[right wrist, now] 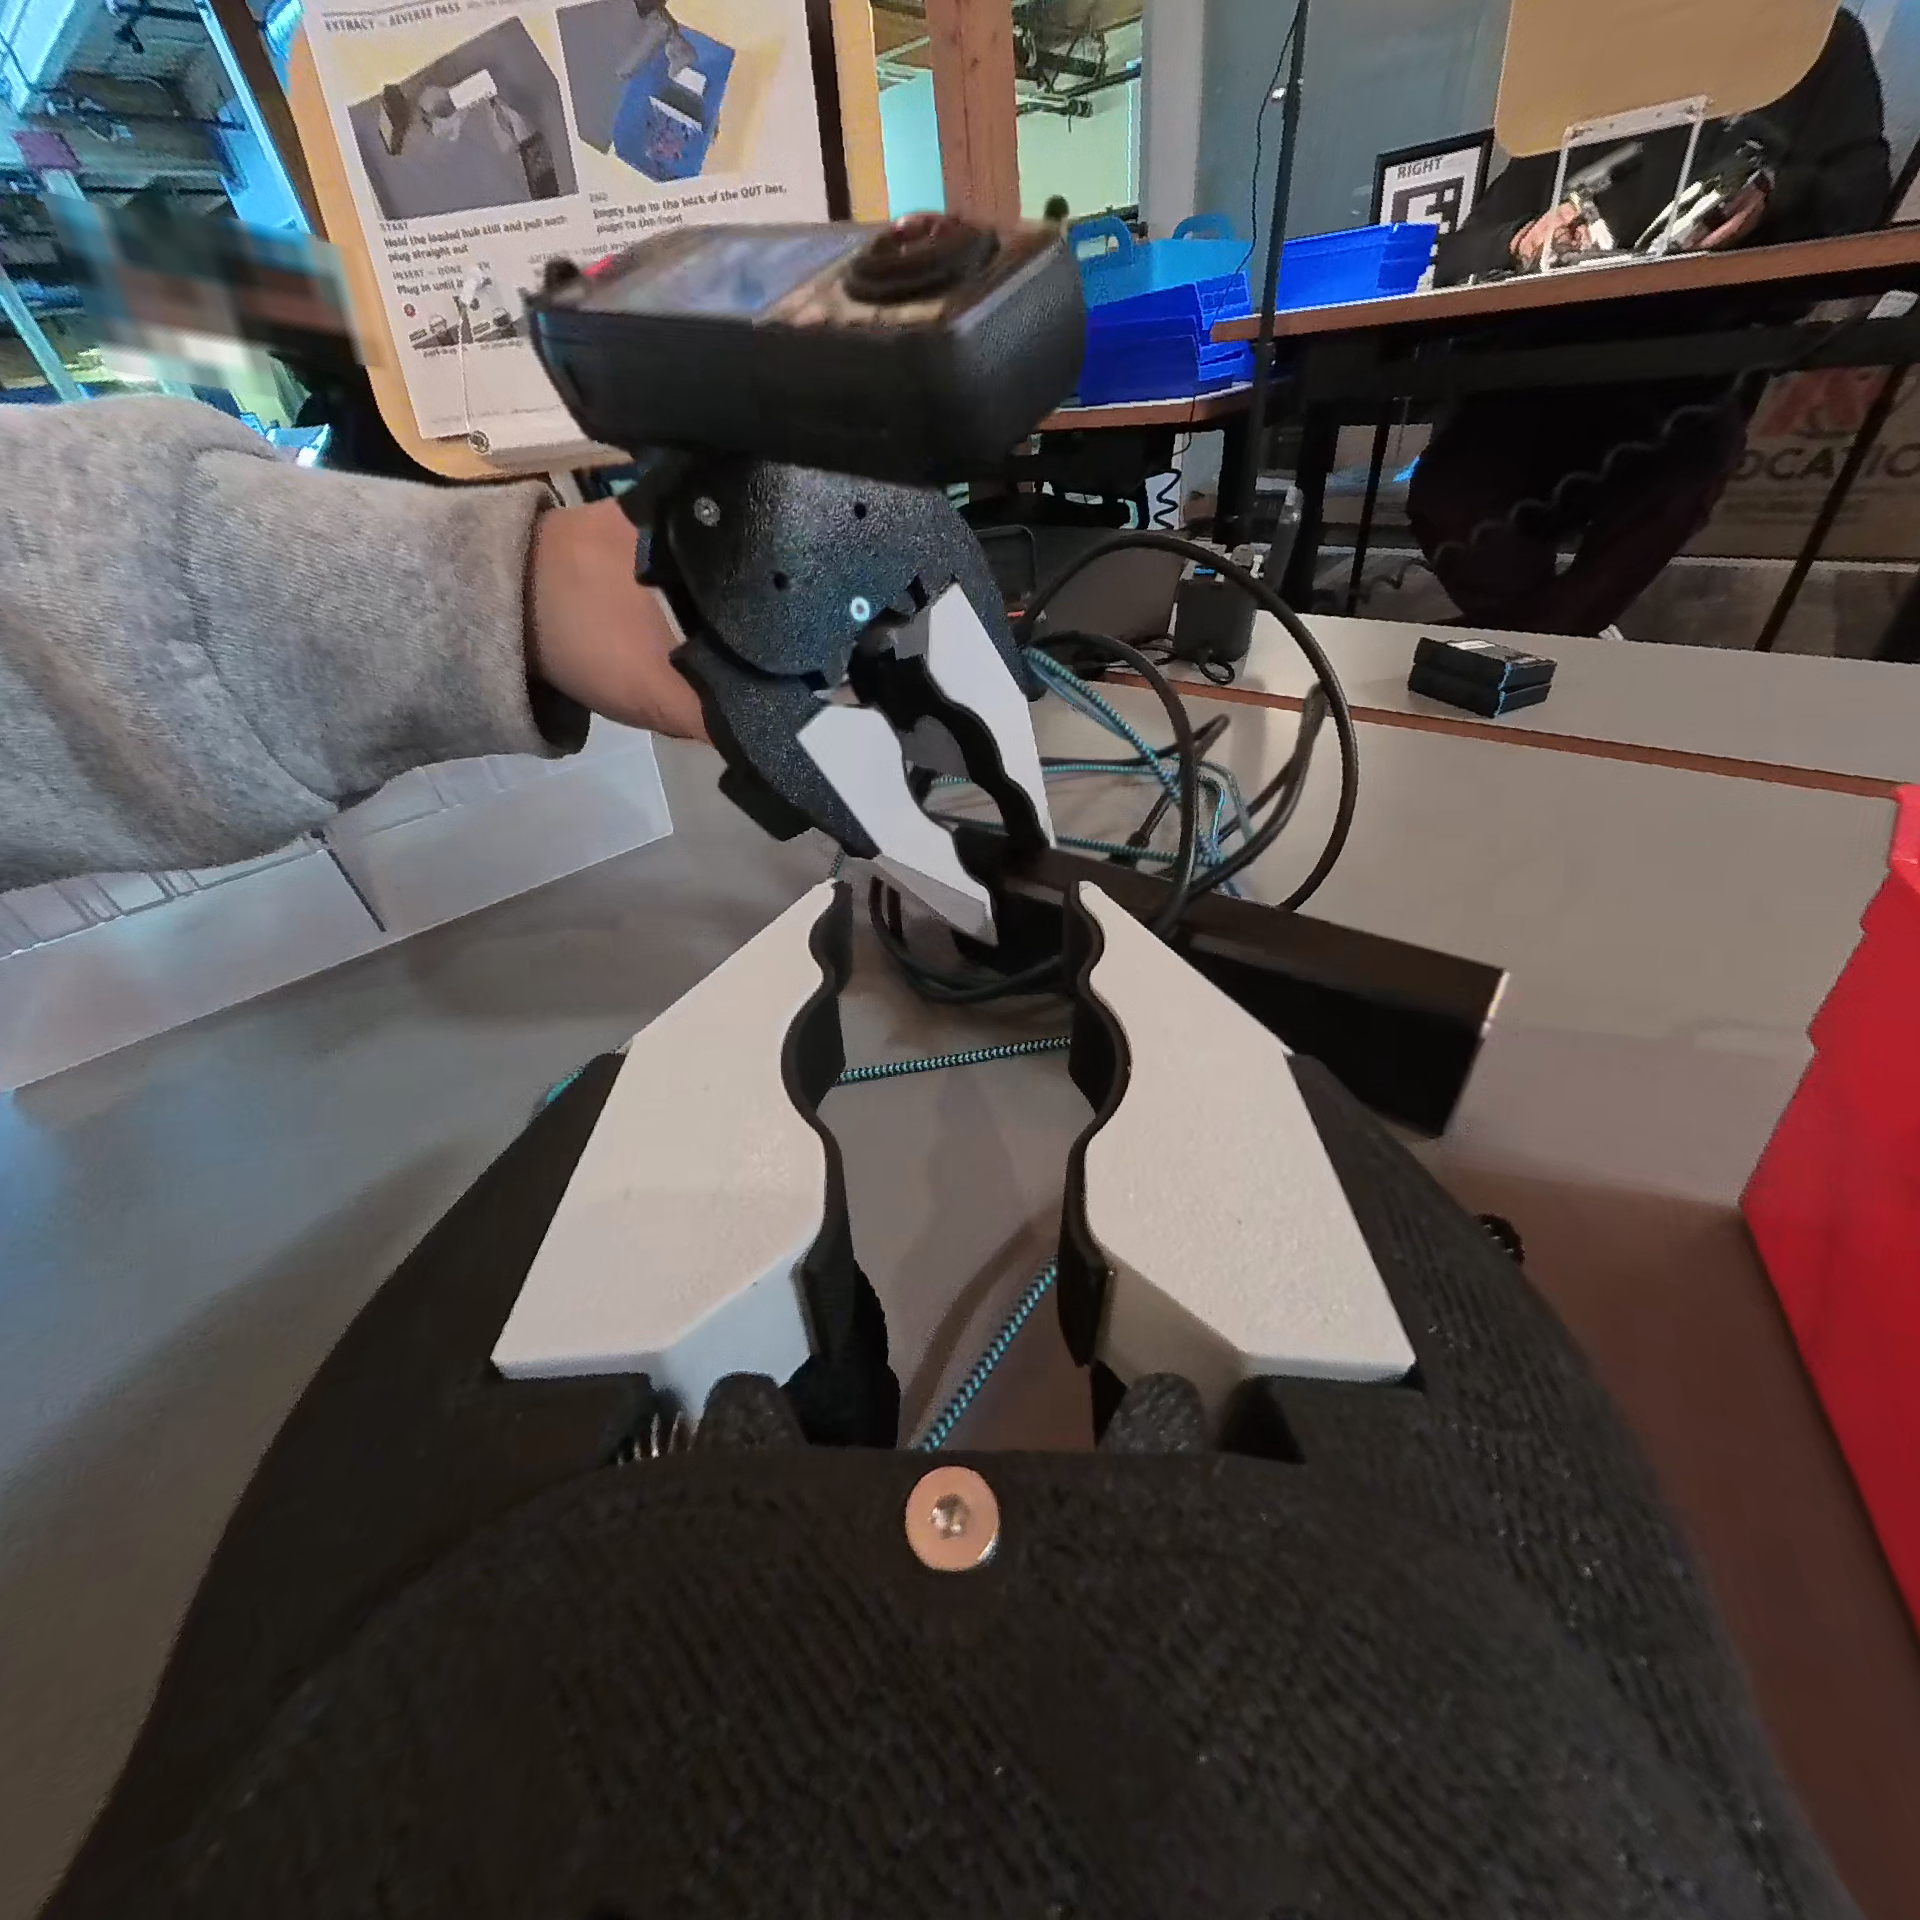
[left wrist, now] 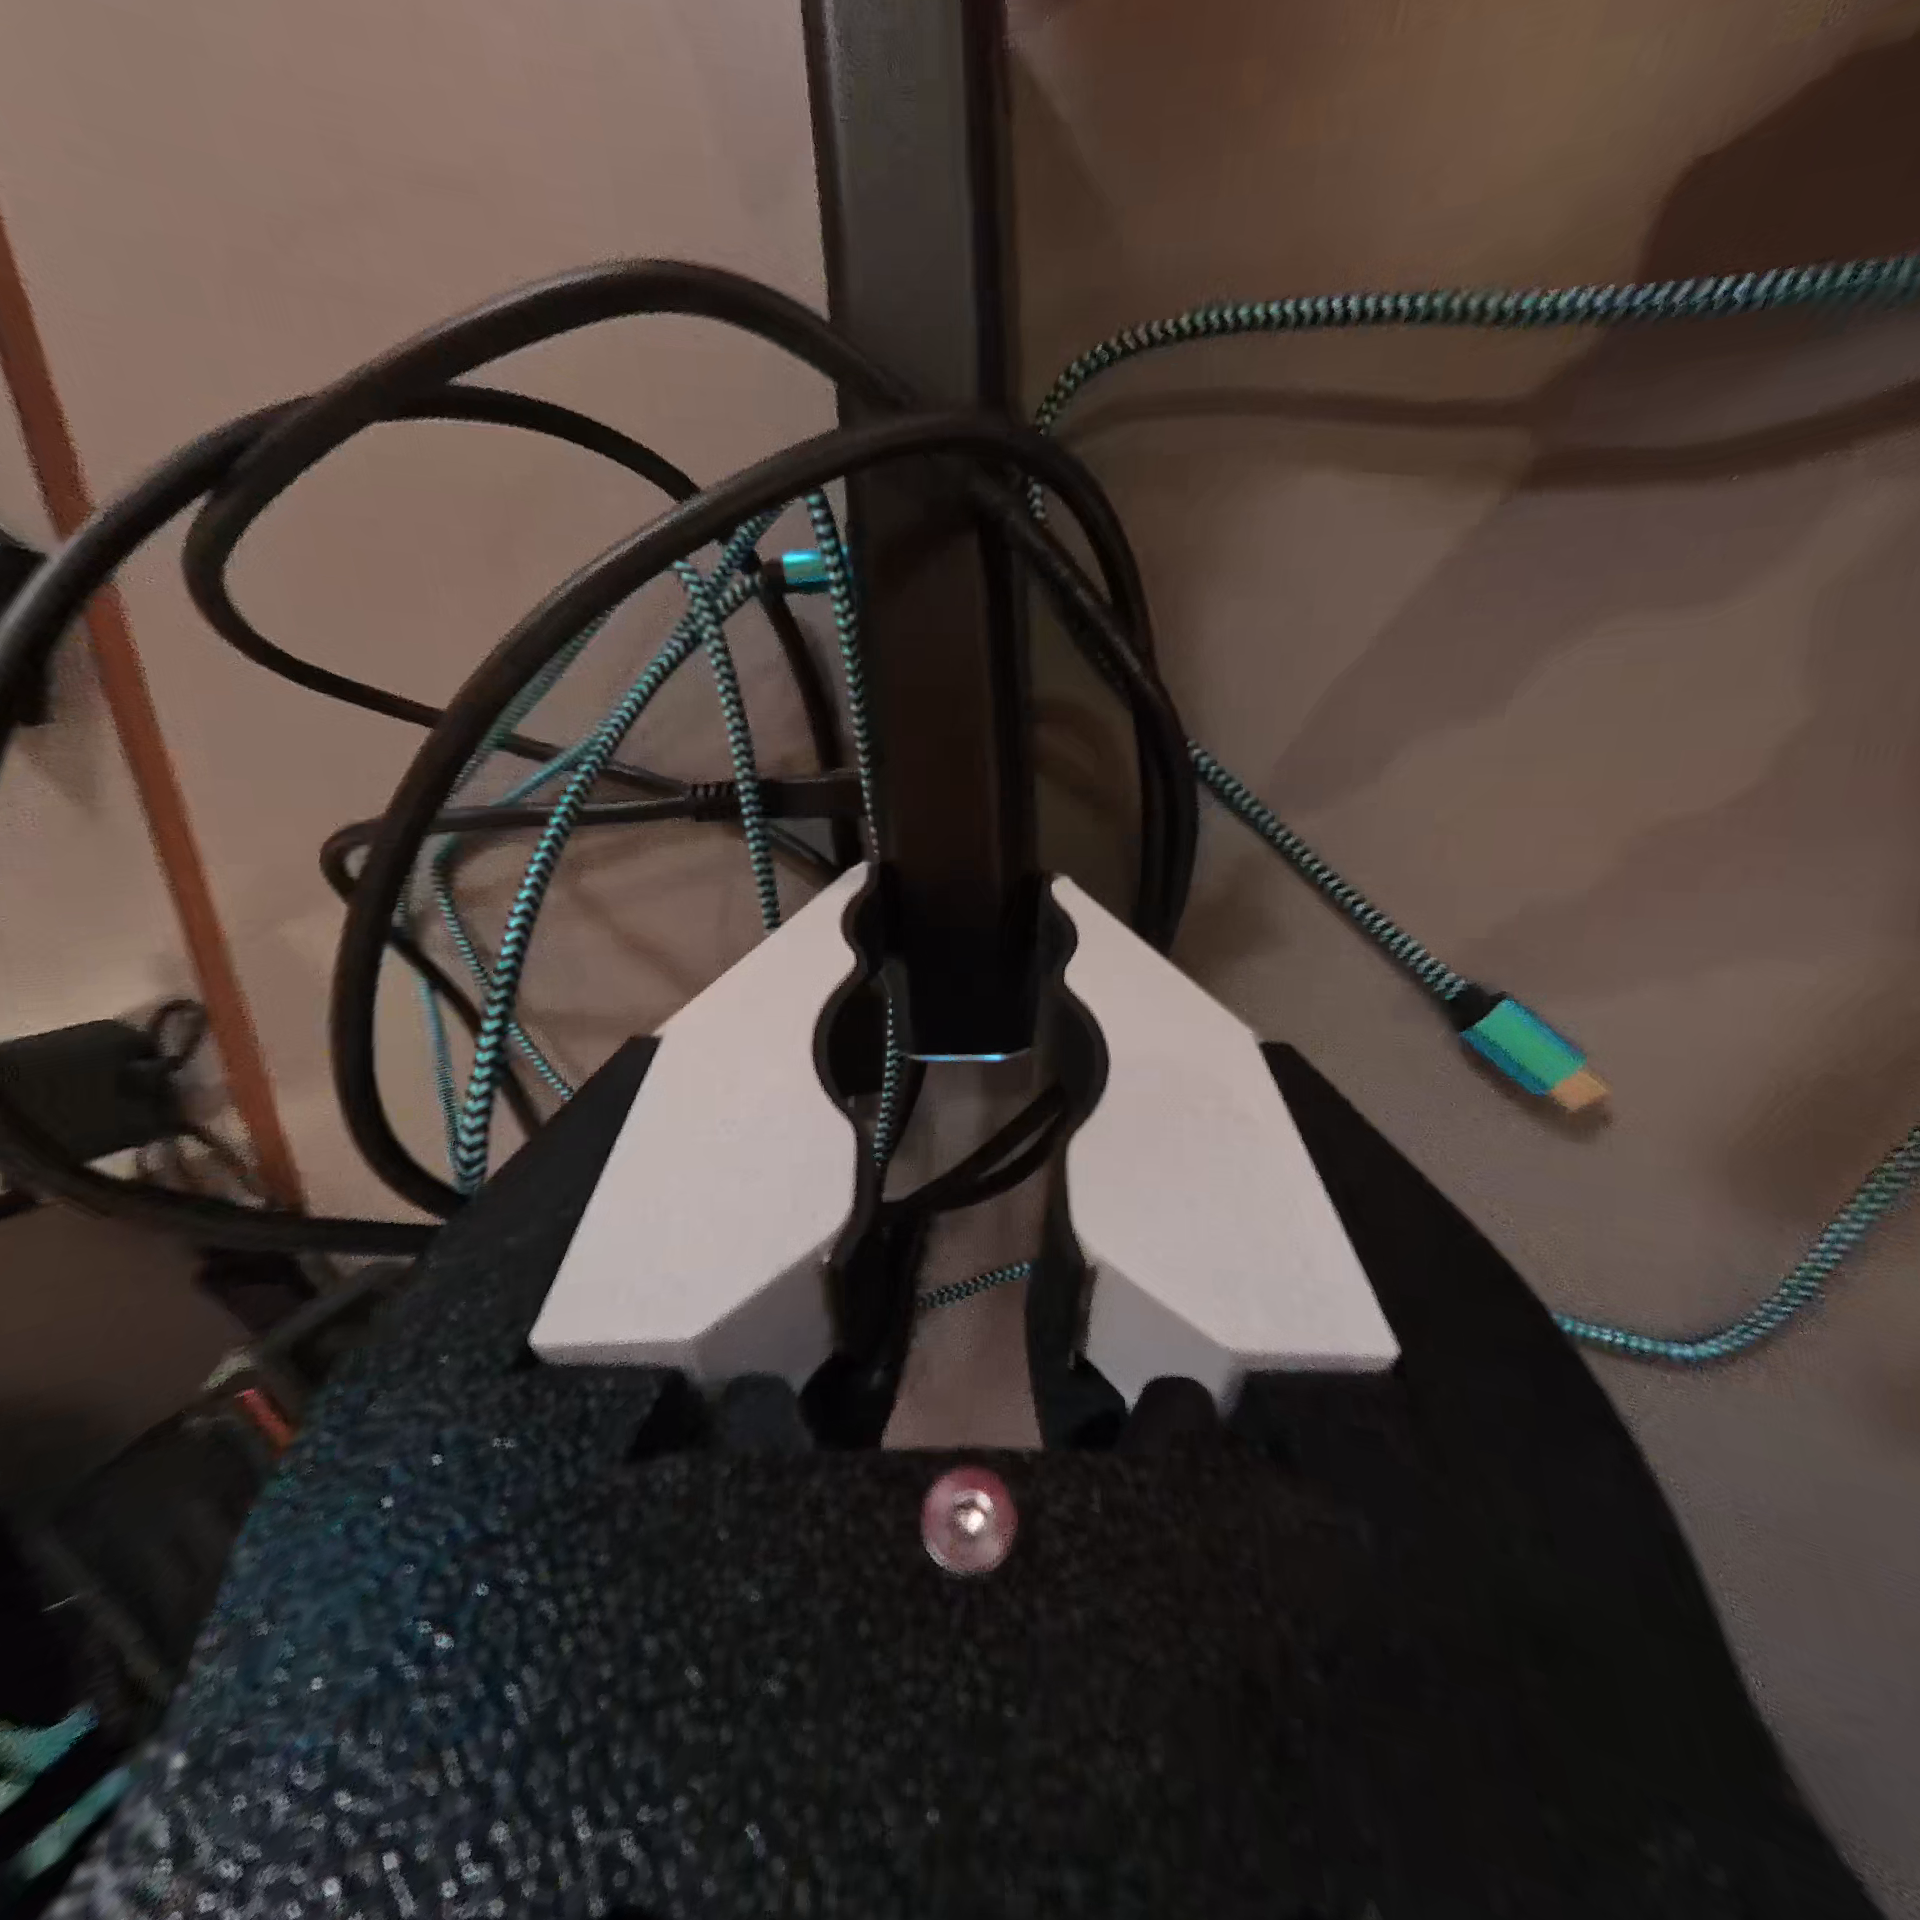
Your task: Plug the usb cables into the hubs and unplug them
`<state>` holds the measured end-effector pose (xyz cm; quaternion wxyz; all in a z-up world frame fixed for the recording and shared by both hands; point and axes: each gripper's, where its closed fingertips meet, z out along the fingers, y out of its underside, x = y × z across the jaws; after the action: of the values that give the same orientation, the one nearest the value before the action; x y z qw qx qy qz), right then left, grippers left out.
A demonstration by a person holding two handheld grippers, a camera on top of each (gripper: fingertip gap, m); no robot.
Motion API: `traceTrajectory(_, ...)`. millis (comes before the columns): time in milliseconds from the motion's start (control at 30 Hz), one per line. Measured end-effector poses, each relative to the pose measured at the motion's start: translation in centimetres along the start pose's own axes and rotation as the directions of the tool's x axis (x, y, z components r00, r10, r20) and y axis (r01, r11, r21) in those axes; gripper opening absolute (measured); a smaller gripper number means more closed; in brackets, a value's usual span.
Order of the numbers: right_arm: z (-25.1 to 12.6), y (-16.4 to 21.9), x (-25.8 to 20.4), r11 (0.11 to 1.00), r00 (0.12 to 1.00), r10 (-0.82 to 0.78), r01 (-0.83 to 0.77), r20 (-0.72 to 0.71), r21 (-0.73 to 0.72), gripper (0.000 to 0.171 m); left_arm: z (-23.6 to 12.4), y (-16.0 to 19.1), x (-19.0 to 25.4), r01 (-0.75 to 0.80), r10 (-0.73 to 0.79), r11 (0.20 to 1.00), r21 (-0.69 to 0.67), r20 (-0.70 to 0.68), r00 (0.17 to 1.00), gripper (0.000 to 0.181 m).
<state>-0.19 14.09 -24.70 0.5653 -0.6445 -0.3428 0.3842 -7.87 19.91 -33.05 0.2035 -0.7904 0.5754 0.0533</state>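
A long black USB hub [left wrist: 920, 623] lies on the grey table and runs away from me in the left wrist view. My left gripper [left wrist: 961, 899] is shut on its near end. A teal braided cable's plug [left wrist: 805, 569] and a black cable's plug [left wrist: 795, 795] sit in the hub's left side. A loose teal braided cable ends in a free plug [left wrist: 1527, 1055] on the table to the right. In the right wrist view my right gripper [right wrist: 956, 914] is open and empty, just in front of the left gripper [right wrist: 1013, 883], which holds the hub [right wrist: 1351, 997].
A red bin [right wrist: 1849, 1195] stands at the right. White trays [right wrist: 343, 873] lie at the left under a grey sleeve [right wrist: 229, 623]. Black and teal cables [left wrist: 468, 644] coil around the hub. A small black box [right wrist: 1481, 670] lies at the back right. The left gripper's tips are roughly 12 centimetres from the right gripper's.
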Motion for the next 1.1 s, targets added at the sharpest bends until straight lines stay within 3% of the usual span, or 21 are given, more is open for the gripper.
traceTrajectory(33,0.0,0.0,0.0,1.000,1.000,-0.003,0.003,0.000,0.001,0.039,0.0,0.2,-0.2,-0.030,0.030,1.000,-0.006,0.030,0.999,0.026)
traceTrajectory(233,-0.1,-0.3,-0.2,0.999,1.000,-0.031,0.031,-0.002,0.009,0.039,-0.3,0.8,-1.9,-0.221,0.225,0.974,-0.046,0.236,0.945,0.025)
traceTrajectory(433,0.0,-0.1,-0.3,0.999,0.999,-0.050,0.050,-0.001,0.004,0.039,-0.8,1.2,-4.2,-0.432,0.460,0.885,-0.172,0.454,0.763,0.026)
traceTrajectory(733,0.3,0.9,-0.3,0.997,0.998,-0.067,0.067,0.000,-0.033,0.039,0.3,2.0,-3.7,-0.556,0.598,0.791,-0.254,0.514,0.615,0.029)
traceTrajectory(867,0.3,0.8,-0.5,0.996,0.996,-0.088,0.088,0.004,-0.027,0.039,0.0,2.2,-3.1,-0.533,0.571,0.816,-0.225,0.460,0.680,0.035)
traceTrajectory(933,0.2,0.6,-0.6,0.995,0.995,-0.096,0.096,0.007,-0.018,0.039,-1.2,1.6,-3.1,-0.513,0.519,0.843,-0.159,0.493,0.699,0.069)
traceTrajectory(1100,0.0,-0.7,-0.5,0.993,0.993,-0.118,0.118,0.009,0.011,0.039,-5.6,3.5,-2.5,-0.200,0.243,0.970,-0.139,0.466,0.851,0.093)
